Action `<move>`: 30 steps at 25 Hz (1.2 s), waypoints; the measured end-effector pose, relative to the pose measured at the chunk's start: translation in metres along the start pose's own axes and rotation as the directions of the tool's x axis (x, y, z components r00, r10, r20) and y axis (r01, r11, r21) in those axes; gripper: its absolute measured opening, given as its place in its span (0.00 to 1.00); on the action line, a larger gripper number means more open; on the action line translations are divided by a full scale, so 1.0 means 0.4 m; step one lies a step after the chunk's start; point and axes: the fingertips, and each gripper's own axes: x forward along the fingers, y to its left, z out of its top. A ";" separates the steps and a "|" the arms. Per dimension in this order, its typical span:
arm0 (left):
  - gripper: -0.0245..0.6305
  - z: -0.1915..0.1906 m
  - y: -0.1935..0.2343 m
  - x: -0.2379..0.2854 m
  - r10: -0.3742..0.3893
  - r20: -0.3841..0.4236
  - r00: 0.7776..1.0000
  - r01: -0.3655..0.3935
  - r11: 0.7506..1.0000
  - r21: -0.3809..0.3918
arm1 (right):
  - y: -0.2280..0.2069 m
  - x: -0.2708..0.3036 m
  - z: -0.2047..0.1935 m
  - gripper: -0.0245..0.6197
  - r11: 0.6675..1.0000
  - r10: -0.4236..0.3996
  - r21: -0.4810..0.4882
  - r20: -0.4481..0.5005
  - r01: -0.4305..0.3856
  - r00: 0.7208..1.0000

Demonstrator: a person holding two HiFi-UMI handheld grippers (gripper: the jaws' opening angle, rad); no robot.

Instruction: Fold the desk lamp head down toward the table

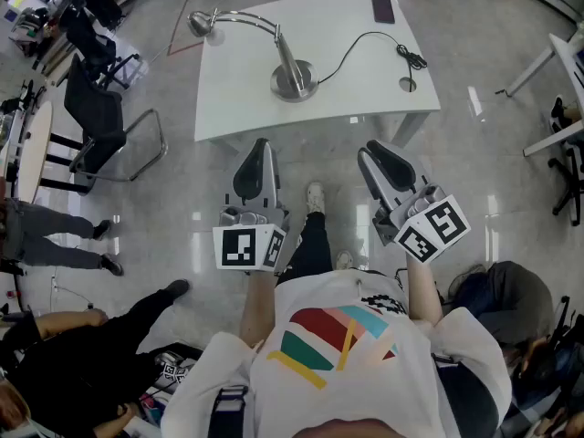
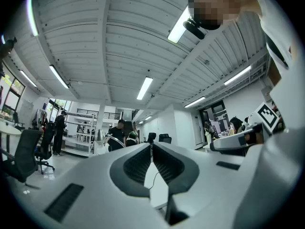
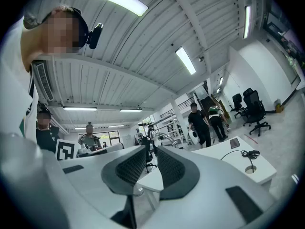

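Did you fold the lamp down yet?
Not yet. Nothing looks done: the lamp has its head up above the table. In hand: the left gripper and right gripper are held short of the table, jaws shut and empty. Left to do: reach the lamp, take the head and fold it down.

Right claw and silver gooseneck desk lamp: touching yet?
Apart. Head view: right claw sits short of the white table, well clear of the silver gooseneck desk lamp on it.
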 end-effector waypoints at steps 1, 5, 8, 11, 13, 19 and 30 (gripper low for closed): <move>0.11 -0.004 0.022 0.027 0.004 0.007 1.000 -0.004 1.000 -0.001 | -0.018 0.028 0.001 0.14 1.000 -0.001 -0.009 0.002 0.001 1.000; 0.11 -0.007 0.133 0.159 0.014 0.036 0.999 -0.014 1.000 0.011 | -0.108 0.168 0.027 0.14 0.999 -0.013 -0.050 0.012 0.013 1.000; 0.11 -0.004 0.250 0.293 0.023 0.039 0.999 -0.025 0.999 0.033 | -0.203 0.307 0.081 0.14 0.995 -0.026 -0.090 0.026 0.029 0.999; 0.11 0.011 0.390 0.411 0.061 0.079 0.995 -0.063 0.998 0.020 | -0.278 0.468 0.139 0.14 0.985 0.006 -0.170 0.022 -0.002 1.000; 0.11 0.008 0.477 0.471 0.100 0.104 0.990 -0.103 0.994 0.024 | -0.319 0.577 0.170 0.14 0.967 0.030 -0.253 0.018 -0.024 0.999; 0.16 -0.005 0.607 0.582 0.115 0.104 0.988 -0.123 0.989 0.082 | -0.344 0.816 0.247 0.31 0.965 0.169 -0.221 0.101 -0.144 0.980; 0.24 -0.022 0.611 0.590 0.311 0.065 0.948 -0.314 0.949 0.042 | -0.279 0.977 0.057 0.31 0.794 0.520 -0.186 -0.288 -0.579 0.804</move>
